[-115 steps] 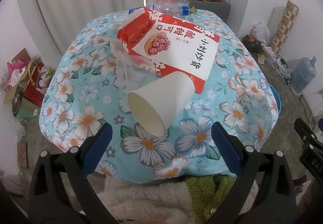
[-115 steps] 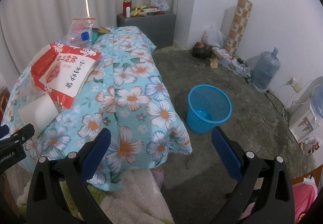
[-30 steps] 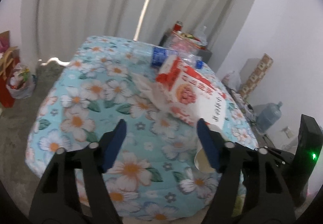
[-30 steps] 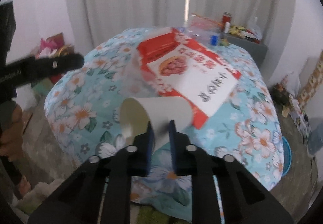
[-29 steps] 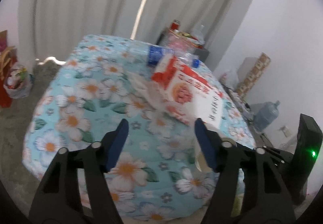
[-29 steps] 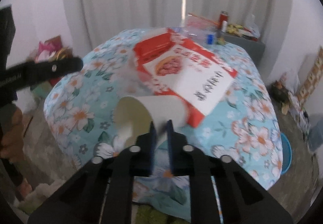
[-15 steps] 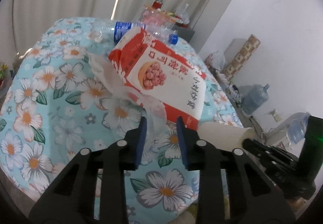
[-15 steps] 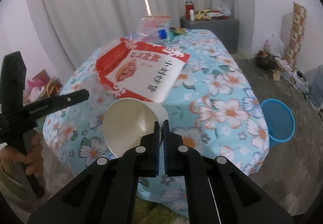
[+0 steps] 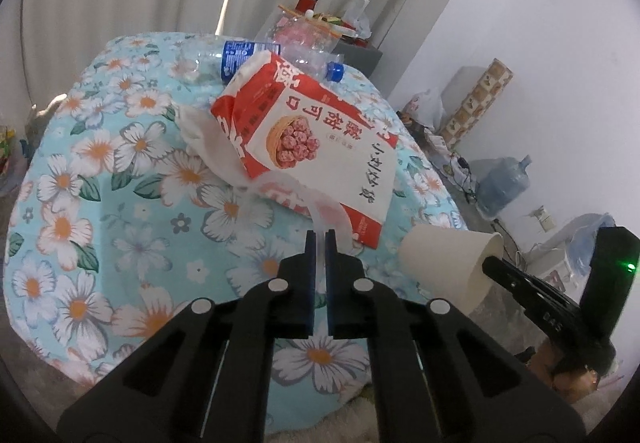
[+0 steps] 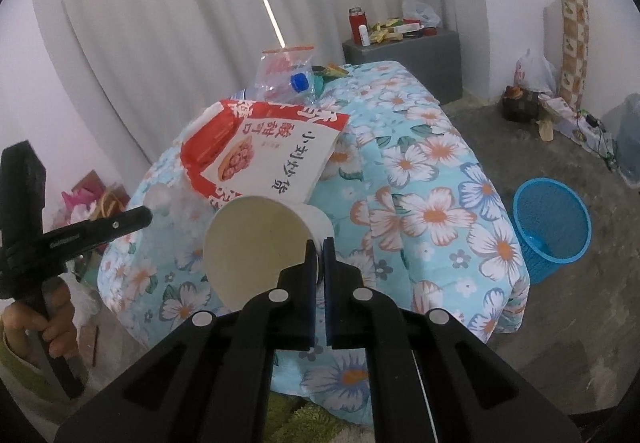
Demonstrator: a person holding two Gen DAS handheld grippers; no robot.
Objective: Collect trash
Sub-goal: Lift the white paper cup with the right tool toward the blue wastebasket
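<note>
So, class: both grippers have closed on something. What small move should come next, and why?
Probably carry the paper cup, pinched at its rim by the right gripper, over to the blue basket on the floor. The left gripper already grips the clear plastic cup, so it can follow.

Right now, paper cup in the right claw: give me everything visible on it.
The paper cup is plain white outside, cream inside, unprinted and looks empty. It lies tipped sideways, mouth facing the right wrist camera, base pointing toward the red and white snack bag. The right claw is shut on its rim, one finger inside, one outside. In the left wrist view it appears held above the floral tablecloth.
</note>
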